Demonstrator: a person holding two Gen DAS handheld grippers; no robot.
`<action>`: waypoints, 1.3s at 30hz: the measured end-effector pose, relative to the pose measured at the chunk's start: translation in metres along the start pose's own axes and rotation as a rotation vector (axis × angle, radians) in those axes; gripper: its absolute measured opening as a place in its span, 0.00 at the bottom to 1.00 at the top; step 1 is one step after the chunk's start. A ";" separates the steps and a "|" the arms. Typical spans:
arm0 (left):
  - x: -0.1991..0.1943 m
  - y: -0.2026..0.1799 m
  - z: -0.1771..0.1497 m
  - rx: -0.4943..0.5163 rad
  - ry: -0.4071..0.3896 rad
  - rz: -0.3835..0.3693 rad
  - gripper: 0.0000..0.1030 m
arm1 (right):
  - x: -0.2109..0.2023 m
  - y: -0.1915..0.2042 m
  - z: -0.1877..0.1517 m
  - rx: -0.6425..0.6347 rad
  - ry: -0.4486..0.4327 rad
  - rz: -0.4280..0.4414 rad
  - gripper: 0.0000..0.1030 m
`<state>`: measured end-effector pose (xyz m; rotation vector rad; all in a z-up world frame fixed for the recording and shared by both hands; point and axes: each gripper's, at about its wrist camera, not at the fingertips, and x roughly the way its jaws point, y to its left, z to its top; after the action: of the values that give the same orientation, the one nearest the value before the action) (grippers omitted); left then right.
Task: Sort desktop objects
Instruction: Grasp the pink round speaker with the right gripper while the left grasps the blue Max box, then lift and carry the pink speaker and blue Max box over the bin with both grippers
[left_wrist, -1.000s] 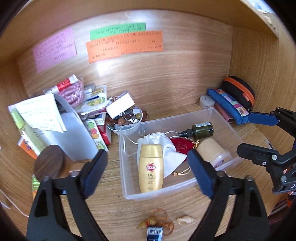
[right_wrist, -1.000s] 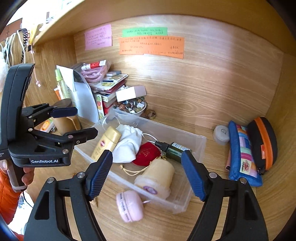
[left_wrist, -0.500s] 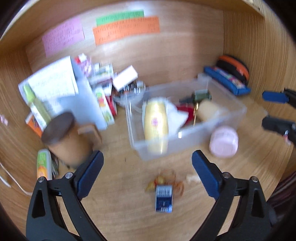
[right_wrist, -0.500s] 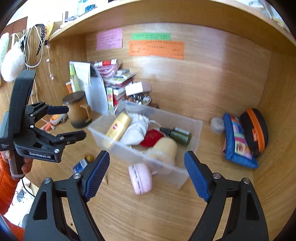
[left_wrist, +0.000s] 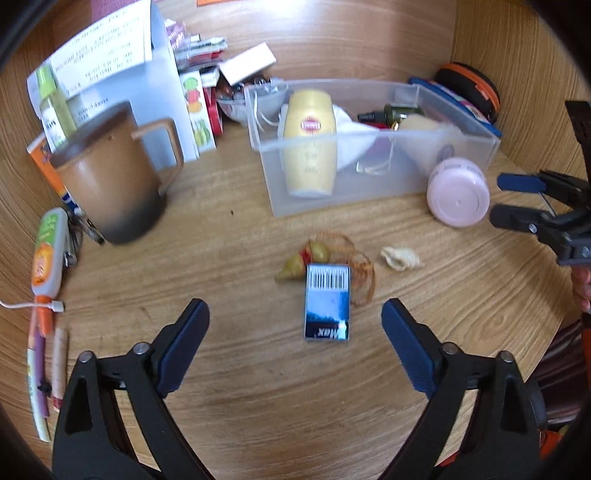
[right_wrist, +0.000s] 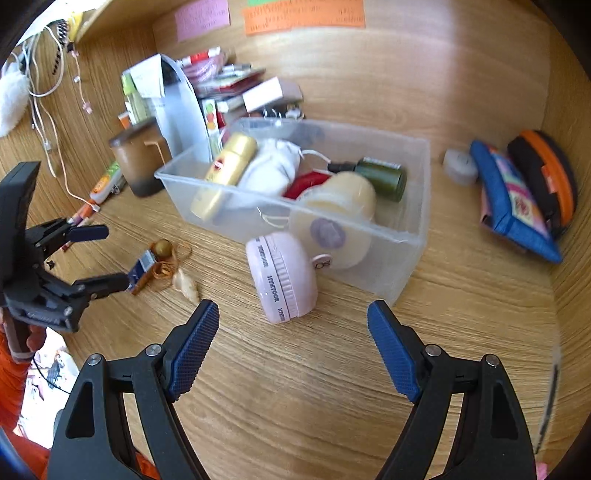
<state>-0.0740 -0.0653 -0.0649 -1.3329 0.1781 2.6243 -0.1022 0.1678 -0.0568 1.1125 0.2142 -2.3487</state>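
Observation:
A clear plastic bin (left_wrist: 369, 184) (right_wrist: 406, 273) on the wooden desk holds a yellow sunscreen bottle (left_wrist: 310, 144) (right_wrist: 225, 173), a white pouch (right_wrist: 273, 173), a dark green bottle (right_wrist: 380, 177), a red item and a cream jar (right_wrist: 340, 210). A pink round case (left_wrist: 458, 192) (right_wrist: 282, 275) lies just outside the bin's front. A small blue box (left_wrist: 327, 306) (right_wrist: 142, 267), amber beads (left_wrist: 314, 254) and a pale shell (left_wrist: 400, 258) (right_wrist: 186, 286) lie on the desk. My left gripper (left_wrist: 295, 332) (right_wrist: 99, 254) is open above the blue box. My right gripper (right_wrist: 291, 332) (left_wrist: 513, 199) is open, near the pink case.
A brown mug (left_wrist: 107, 177) stands at left beside a white file holder (left_wrist: 147, 92) and stacked books. Tubes, pens and a cable (left_wrist: 44, 295) lie along the left edge. A blue pouch (right_wrist: 513, 206) and an orange-trimmed black case (right_wrist: 546, 177) lean at the right wall.
Both grippers have pulled back from the bin and tilted down. The blue box, beads and shell now lie ahead of the left gripper, the pink case ahead of the right.

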 end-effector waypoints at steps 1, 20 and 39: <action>0.002 -0.001 -0.002 0.000 0.011 -0.010 0.83 | 0.005 0.000 0.000 0.000 0.004 -0.005 0.78; 0.018 -0.009 0.000 0.021 0.046 -0.055 0.50 | 0.053 0.009 0.015 -0.006 0.056 0.031 0.40; 0.012 -0.005 0.000 0.000 0.018 -0.062 0.26 | 0.028 0.014 0.003 -0.002 0.011 0.036 0.39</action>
<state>-0.0800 -0.0585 -0.0748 -1.3409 0.1373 2.5622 -0.1115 0.1435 -0.0747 1.1195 0.1987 -2.3108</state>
